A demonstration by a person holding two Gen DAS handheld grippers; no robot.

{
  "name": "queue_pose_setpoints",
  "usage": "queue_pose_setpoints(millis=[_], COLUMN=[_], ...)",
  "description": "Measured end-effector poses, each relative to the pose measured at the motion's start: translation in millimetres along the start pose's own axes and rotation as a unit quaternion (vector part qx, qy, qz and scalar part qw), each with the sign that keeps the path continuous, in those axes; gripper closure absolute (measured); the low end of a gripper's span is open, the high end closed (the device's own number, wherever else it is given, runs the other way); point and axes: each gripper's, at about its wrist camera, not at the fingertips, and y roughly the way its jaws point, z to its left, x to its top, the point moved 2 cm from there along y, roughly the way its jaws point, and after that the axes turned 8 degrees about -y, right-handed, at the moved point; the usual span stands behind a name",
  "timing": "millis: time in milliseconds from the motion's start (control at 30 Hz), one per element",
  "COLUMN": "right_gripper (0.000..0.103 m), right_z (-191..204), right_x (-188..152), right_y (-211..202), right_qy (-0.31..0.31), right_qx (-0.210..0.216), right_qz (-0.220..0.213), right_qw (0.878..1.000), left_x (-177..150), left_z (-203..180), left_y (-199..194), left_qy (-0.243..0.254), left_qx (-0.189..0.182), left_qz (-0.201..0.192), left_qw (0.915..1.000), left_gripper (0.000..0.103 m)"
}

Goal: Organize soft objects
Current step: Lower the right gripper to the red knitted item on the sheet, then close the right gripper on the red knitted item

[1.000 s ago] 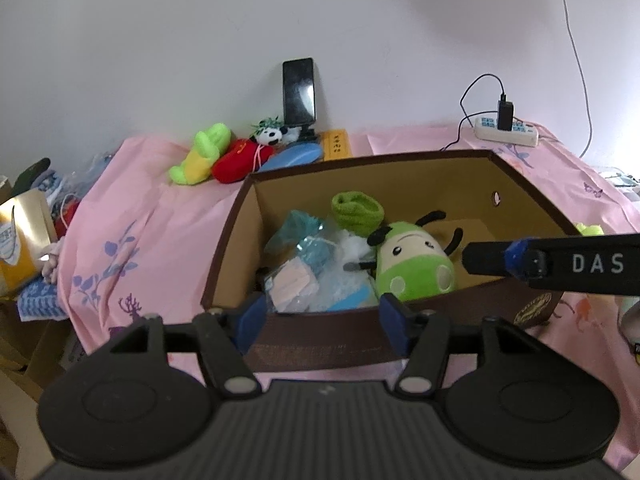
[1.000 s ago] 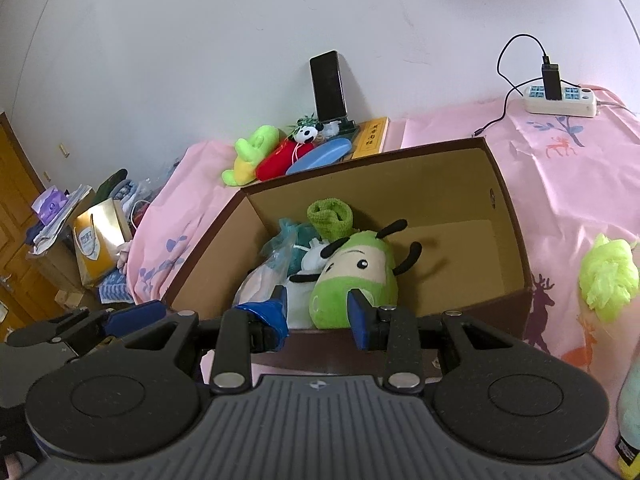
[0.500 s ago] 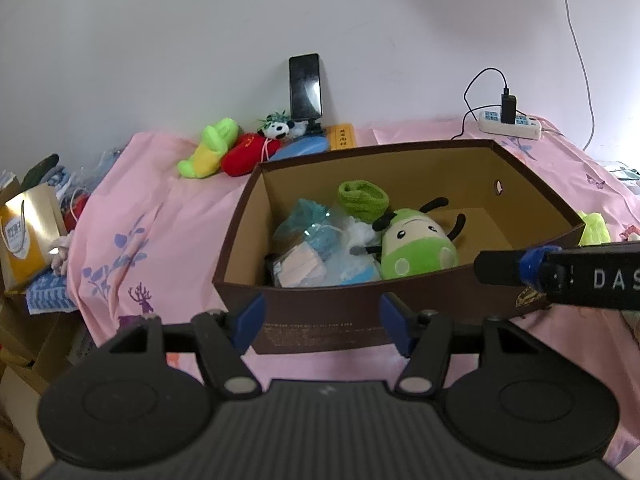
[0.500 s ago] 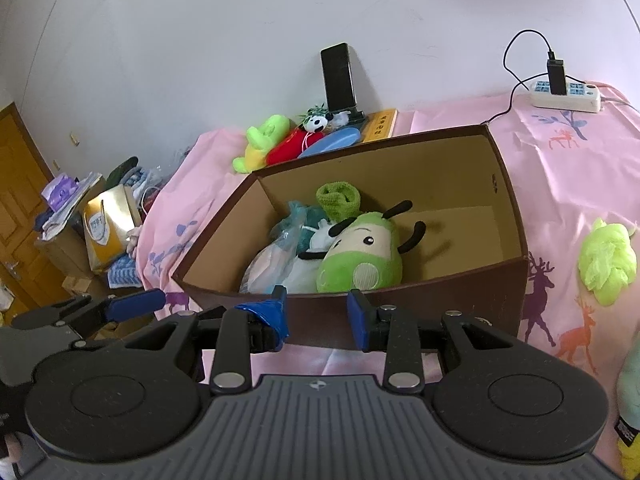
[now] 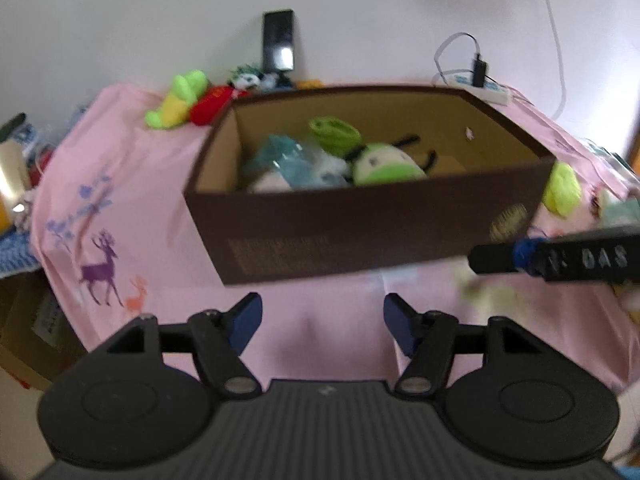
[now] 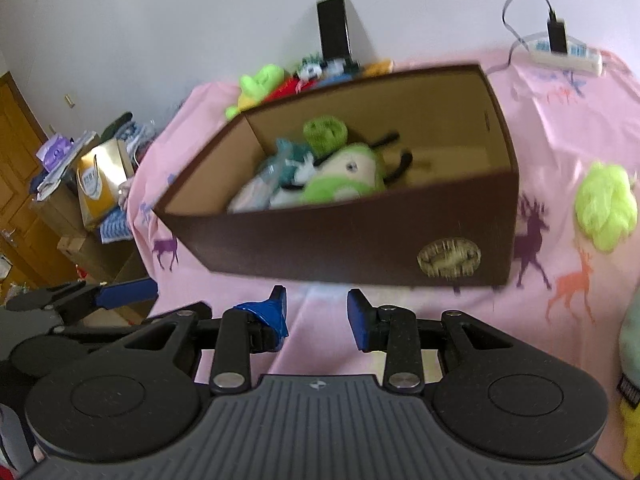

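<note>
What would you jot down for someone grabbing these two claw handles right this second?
Left claw: open, empty, above the pink cloth in front of the brown box.
Right claw: open, empty, also short of the box.
Done: green bug plush, green rolled sock and some bagged soft items lie inside the box.
Left: the neon yellow-green fluffy toy on the cloth right of the box; the green-yellow plush and red plush behind its far left corner, near the wall.
The pictures are blurred.

White letters "DAS" stand on the right gripper's black finger [image 5: 560, 258], ahead and right of the left gripper [image 5: 323, 319]; the brown box's [image 5: 360, 232] printing is unreadably blurred.
</note>
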Motion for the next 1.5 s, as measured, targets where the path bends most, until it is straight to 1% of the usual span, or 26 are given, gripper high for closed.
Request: queue_pose_setpoints(millis=[100, 167, 333, 433, 500, 567, 633, 800, 900, 967, 1100, 1300, 1500], right_gripper=[0.087, 0.087, 0.087, 0.087, 0.087, 0.087, 0.087, 0.087, 0.087, 0.087, 0.087, 0.086, 0.086], right_z=[-1.8, -2.0, 1.6, 1.3, -0.5, -3.7, -7.3, -10.2, -8.9, -7.8, -4.8, -8.6, -16.9], right_x=[-7.2, -11.6, -22.1, -28.4, -31.6, -34.4, -36.6, -39.7, -40.5, -41.5, -42.2, -42.1, -43.7], right_y=[3.8, 5.8, 6.9, 5.3, 3.3, 1.4, 0.1, -1.7, -1.1, -0.6, 2.0, 2.4, 3.0], right_qy=[0.000, -0.007, -0.032, -0.047, -0.049, -0.044, -0.035, -0.019, -0.015, -0.013, -0.015, -0.005, 0.015], right_qx=[0.003, 0.004, -0.002, -0.006, -0.004, 0.001, 0.006, 0.018, 0.029, 0.039, 0.050, 0.050, 0.045], right_qz=[0.015, 0.025, 0.038, 0.043, 0.046, 0.050, 0.053, 0.061, 0.067, 0.072, 0.082, 0.080, 0.081], right_qw=[1.000, 1.000, 0.999, 0.998, 0.998, 0.998, 0.998, 0.998, 0.997, 0.997, 0.995, 0.996, 0.996], left_x=[-12.8, -21.3, -39.0, -43.6, -48.7, -53.1, -58.2, -66.5, -67.8, -68.0, -67.1, -54.8, -46.7], left_z=[-0.5, -1.9, -13.4, -20.1, -23.4, -26.3, -30.0, -37.0, -42.5, -48.3, -59.3, -69.3, -77.8], left_y=[-3.6, -7.4, -18.6, -25.4, -30.7, -33.3, -31.7, -15.5, -11.3, -8.3, 0.4, 13.0, 29.8], left_qy=[0.011, 0.020, 0.060, 0.073, 0.079, 0.082, 0.086, 0.078, 0.076, 0.082, 0.089, 0.112, 0.129], left_qx=[-0.019, -0.043, -0.080, -0.107, -0.135, -0.158, -0.171, -0.178, -0.198, -0.206, -0.203, -0.176, -0.174], left_qz=[0.009, 0.017, 0.022, 0.024, 0.028, 0.037, 0.051, 0.093, 0.101, 0.103, 0.099, 0.060, 0.043], left_qw=[0.9997, 0.9987, 0.9948, 0.9913, 0.9873, 0.9833, 0.9802, 0.9766, 0.9720, 0.9698, 0.9702, 0.9761, 0.9753], left_gripper=[0.036, 0.035, 0.034, 0.034, 0.033, 0.033, 0.033, 0.035, 0.040, 0.041, 0.040, 0.040, 0.040])
